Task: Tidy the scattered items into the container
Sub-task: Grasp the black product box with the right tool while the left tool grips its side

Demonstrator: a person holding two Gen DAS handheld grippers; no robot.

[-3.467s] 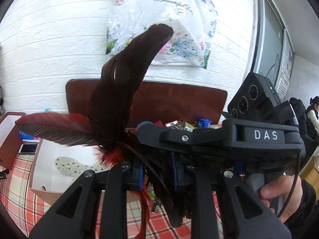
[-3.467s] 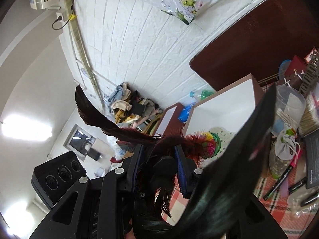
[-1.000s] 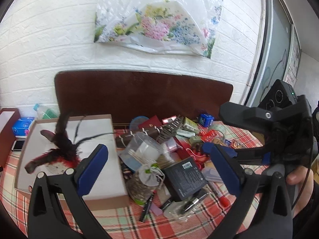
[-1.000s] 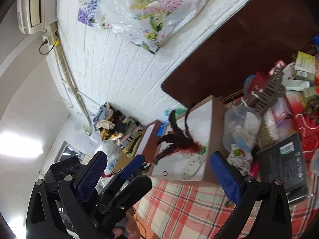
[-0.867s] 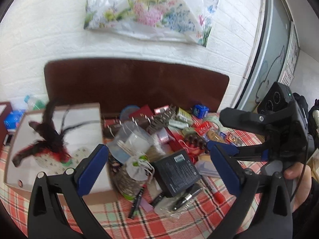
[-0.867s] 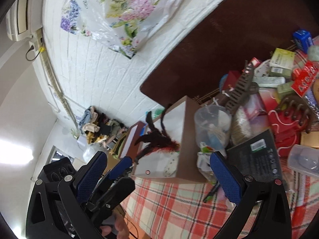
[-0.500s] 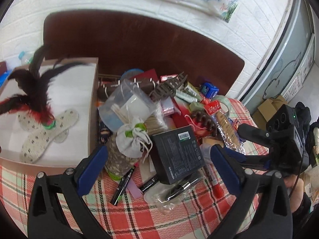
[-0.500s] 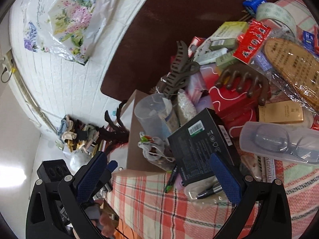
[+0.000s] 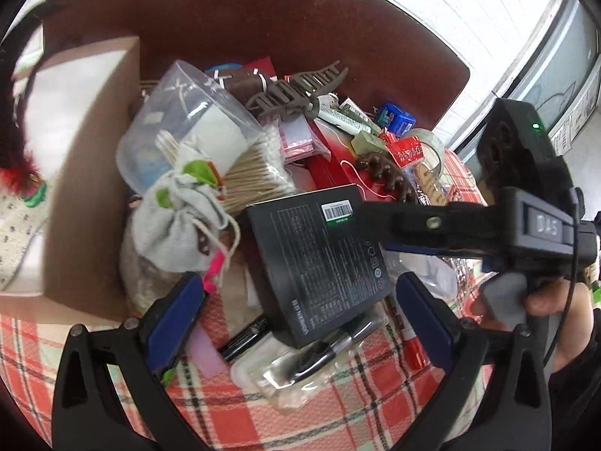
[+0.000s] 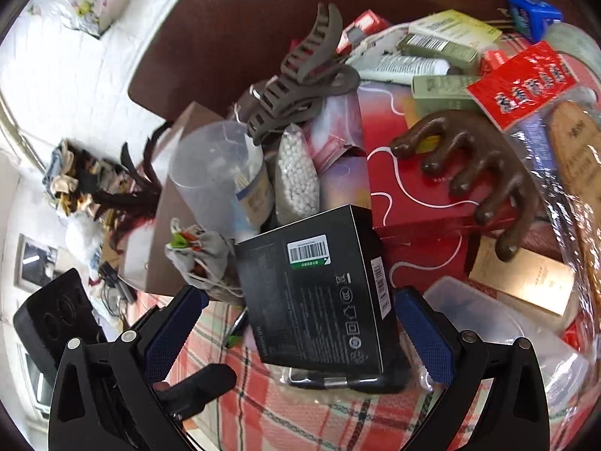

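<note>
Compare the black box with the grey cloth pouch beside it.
The black box is rigid, flat-sided and printed with a barcode; the cloth pouch is soft, bulging and tied with string. The box lies tilted on pens; the pouch leans by the cardboard box. Both remain outside it.

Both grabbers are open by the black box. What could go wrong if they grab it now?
The black box lies tilted on pens and a plastic packet, so it may slip as the right gripper closes. Lifting it could also nudge the little cloth bag or topple the clear cup beside it.
</note>
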